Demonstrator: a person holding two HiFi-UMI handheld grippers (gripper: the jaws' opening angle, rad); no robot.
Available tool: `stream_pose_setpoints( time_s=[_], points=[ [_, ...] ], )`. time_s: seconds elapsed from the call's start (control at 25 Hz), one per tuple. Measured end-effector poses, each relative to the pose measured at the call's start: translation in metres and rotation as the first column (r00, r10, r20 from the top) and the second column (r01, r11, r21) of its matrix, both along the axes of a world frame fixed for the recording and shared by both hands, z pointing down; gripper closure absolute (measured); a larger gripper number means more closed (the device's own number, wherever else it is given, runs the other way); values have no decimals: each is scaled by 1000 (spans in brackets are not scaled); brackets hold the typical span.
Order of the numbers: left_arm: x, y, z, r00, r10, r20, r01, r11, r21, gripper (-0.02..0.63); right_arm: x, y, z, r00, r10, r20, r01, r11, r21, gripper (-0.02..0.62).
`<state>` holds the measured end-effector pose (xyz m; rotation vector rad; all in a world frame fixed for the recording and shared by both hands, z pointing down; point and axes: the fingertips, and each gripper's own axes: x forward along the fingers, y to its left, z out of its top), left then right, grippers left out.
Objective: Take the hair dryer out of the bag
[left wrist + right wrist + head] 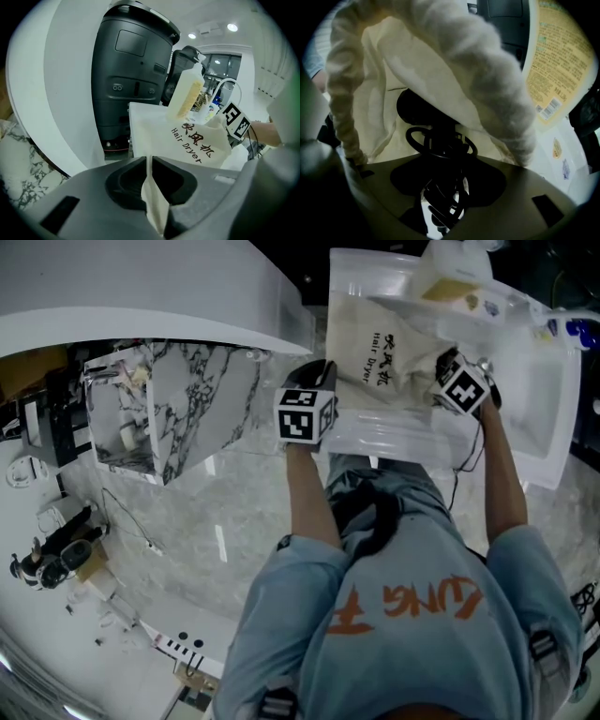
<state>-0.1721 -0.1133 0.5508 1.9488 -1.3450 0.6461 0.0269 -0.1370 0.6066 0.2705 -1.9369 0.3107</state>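
A cream cloth bag printed "Hair Dryer" lies on a white tray in front of me. In the left gripper view, my left gripper is shut on a fold of the bag's cloth at its near left edge. In the head view that gripper sits at the bag's left side. My right gripper reaches into the bag's open mouth from the right. The black hair dryer lies inside, and its coiled black cord fills the gap between the jaws, which are shut on it.
A plastic bottle with a yellow label stands just behind the bag. A large black machine rises beyond the tray. A marble-patterned block sits to the left. Small clutter lies at the lower left.
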Motion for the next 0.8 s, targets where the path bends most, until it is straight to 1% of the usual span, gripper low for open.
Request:
stream_pose_setpoints(
  time_s=[0.08,0.16,0.24,0.56,0.68,0.8],
  points=[
    [-3,-2,0,1000,-21,0,21,1000,7,572,2,2,-7,1000,15,22,-15,1000,8,373],
    [-4,-4,-1,999,-48,-5,48,999,16,578,5,10,-14,998,32,54,-31,1000,-3,373],
    [-3,-8,-4,998,-68,4,68,997,33,581,10,14,-23,995,47,83,-47,999,2,373],
    [4,-19,-16,986,-156,53,148,981,122,586,31,22,-60,982,88,167,-106,989,105,373],
    [4,-21,-21,975,-209,80,195,969,154,586,38,30,-73,975,73,211,-102,986,132,373],
    [6,-27,-25,964,-243,105,221,958,183,589,46,39,-78,972,38,230,-79,982,170,373]
  ],
)
